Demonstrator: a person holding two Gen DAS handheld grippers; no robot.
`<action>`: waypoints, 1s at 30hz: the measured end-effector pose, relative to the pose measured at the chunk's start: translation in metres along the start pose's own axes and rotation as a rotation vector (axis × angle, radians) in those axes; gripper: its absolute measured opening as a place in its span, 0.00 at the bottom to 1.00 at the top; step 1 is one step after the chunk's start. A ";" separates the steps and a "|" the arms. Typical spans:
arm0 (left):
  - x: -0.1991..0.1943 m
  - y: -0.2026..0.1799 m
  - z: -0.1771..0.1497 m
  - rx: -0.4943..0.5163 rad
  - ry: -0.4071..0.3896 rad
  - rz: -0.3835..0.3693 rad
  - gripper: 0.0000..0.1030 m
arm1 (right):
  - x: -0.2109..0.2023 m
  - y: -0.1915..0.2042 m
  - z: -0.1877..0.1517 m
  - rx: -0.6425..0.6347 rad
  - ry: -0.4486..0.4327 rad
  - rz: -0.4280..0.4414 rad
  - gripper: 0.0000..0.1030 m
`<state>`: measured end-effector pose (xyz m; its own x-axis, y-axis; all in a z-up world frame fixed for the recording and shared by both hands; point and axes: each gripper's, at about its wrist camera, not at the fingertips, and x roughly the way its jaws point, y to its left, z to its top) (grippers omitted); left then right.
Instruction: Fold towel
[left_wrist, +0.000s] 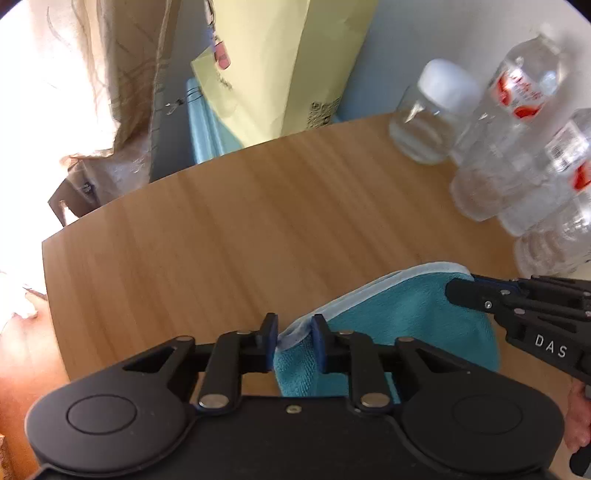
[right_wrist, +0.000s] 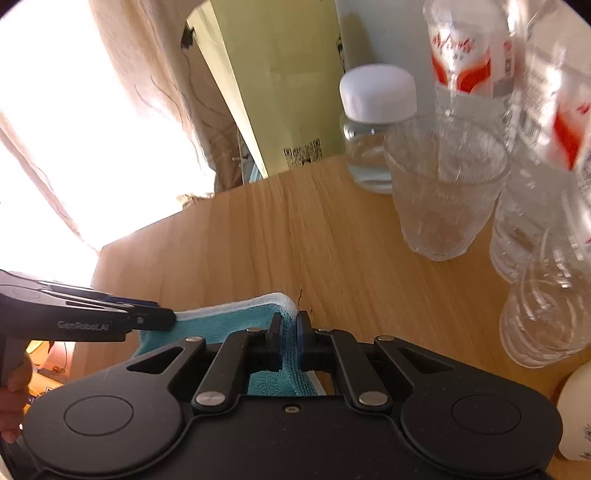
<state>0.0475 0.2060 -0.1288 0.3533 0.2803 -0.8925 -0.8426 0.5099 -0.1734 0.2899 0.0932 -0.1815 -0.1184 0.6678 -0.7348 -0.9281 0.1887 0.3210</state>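
Above the wooden surface (left_wrist: 221, 221) we pinch the teal towel (left_wrist: 399, 314) by one corner in each clenched hand-held gripper, left (left_wrist: 293, 332) and right (right_wrist: 290, 332), probably to carry that edge over.

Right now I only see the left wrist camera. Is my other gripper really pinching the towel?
Observer: Yes. The right wrist view shows the right gripper shut on the towel at its white-edged corner.
Operator: Is anything in front of it?
Observer: A clear glass tumbler stands ahead on the table, in front of the white-capped jar.
Operator: Anything else I'm missing?
Observer: A white rounded object sits at that view's right edge.
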 end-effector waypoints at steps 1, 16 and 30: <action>-0.003 0.001 0.000 -0.011 -0.008 -0.015 0.13 | -0.002 0.000 0.000 0.005 -0.008 0.000 0.05; -0.058 -0.010 -0.024 0.009 -0.145 -0.061 0.12 | -0.067 0.021 -0.020 -0.045 -0.118 -0.059 0.05; -0.015 0.025 -0.001 -0.064 0.037 -0.045 0.45 | 0.005 0.005 0.003 -0.116 0.008 -0.049 0.29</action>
<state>0.0207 0.2140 -0.1206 0.3767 0.2277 -0.8979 -0.8512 0.4676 -0.2386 0.2860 0.0998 -0.1822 -0.0743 0.6536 -0.7532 -0.9674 0.1362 0.2136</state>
